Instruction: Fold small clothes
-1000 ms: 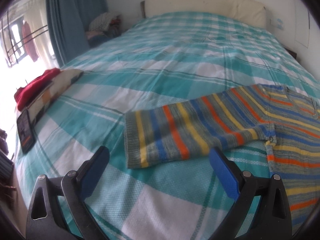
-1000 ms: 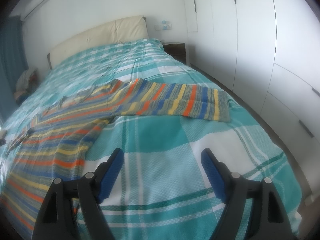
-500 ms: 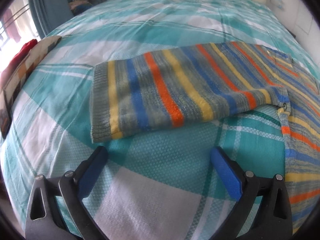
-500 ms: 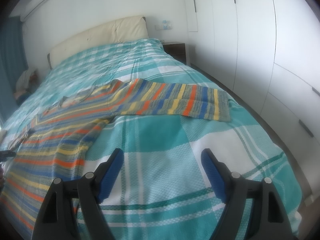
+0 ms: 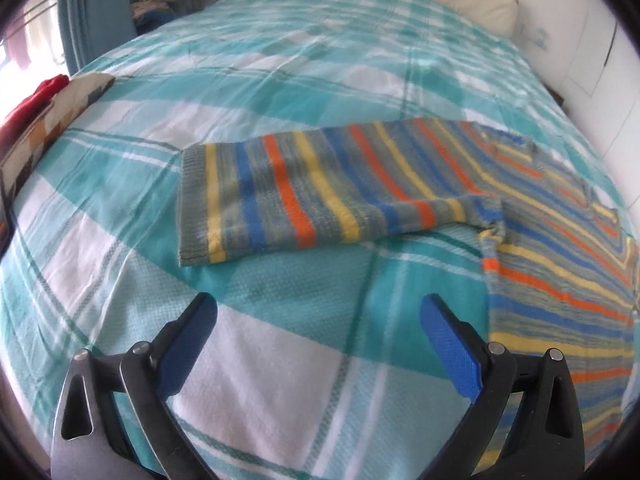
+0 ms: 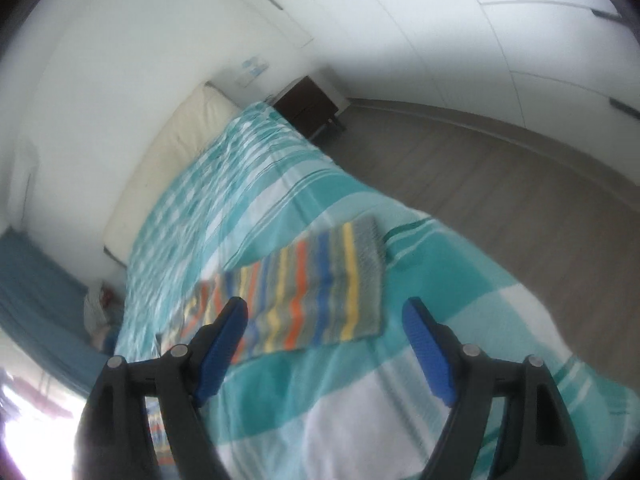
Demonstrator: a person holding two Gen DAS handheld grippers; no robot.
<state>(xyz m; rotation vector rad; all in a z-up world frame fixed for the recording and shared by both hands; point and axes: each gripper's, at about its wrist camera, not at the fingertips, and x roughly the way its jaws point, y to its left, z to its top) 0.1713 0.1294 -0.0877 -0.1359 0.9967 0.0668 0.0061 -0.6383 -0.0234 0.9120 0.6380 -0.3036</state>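
A striped sweater (image 5: 552,264) lies flat on a bed with a teal and white checked cover (image 5: 280,80). Its body is at the right side in the left wrist view, and 1 sleeve (image 5: 320,196) stretches out to the left, with the cuff at the far left end. The left gripper (image 5: 318,320) hangs over the cover just near the sleeve, its 2 blue pads wide apart, with nothing between them.

In the right wrist view the picture is blurred and tilted. The right gripper (image 6: 325,320) is also released, jaws wide, holding nothing. The other sleeve (image 6: 316,296) lies just beyond its fingers, near the right edge of the bed. Far behind are a cream headboard (image 6: 168,160), a dark nightstand (image 6: 308,104) and white wardrobe doors (image 6: 520,32).
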